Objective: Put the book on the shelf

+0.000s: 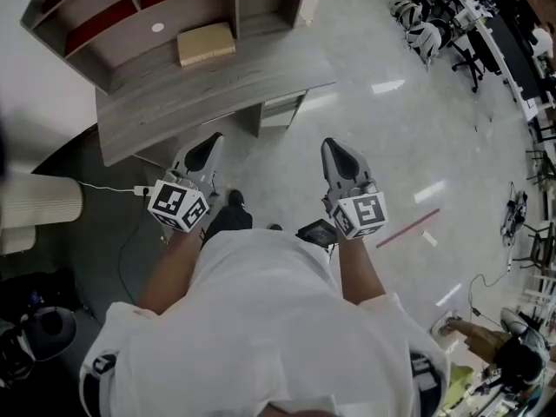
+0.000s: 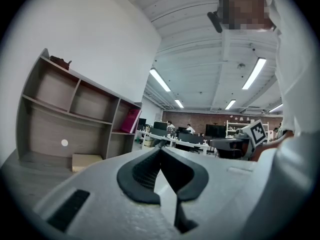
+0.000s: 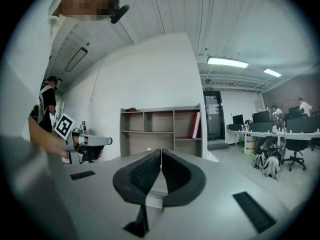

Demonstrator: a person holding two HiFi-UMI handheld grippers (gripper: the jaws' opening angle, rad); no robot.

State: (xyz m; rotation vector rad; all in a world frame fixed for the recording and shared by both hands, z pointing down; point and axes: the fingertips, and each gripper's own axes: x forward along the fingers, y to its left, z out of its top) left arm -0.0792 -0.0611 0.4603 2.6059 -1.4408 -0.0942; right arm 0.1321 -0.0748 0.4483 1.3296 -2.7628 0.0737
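Observation:
A tan book (image 1: 207, 43) lies flat on the grey desk (image 1: 217, 89), below the open wooden shelf (image 1: 130, 7). In the left gripper view the tan book (image 2: 87, 161) lies under the shelf (image 2: 75, 114). A red book (image 3: 195, 125) stands in the shelf's right compartment (image 3: 184, 126). My left gripper (image 1: 213, 139) is over the floor just short of the desk's front edge, shut and empty. My right gripper (image 1: 333, 144) hangs beside it further right, also shut with nothing between its pads. Both point level towards the desk. The right gripper view shows the left gripper (image 3: 89, 147) at its left.
A desk leg and drawer unit (image 1: 280, 109) stand in front of the grippers. A white cable (image 1: 109, 188) and a beige cylinder (image 1: 39, 205) are at the left. A red strip (image 1: 408, 228) lies on the glossy floor. Chairs and bags (image 1: 430, 29) stand far right.

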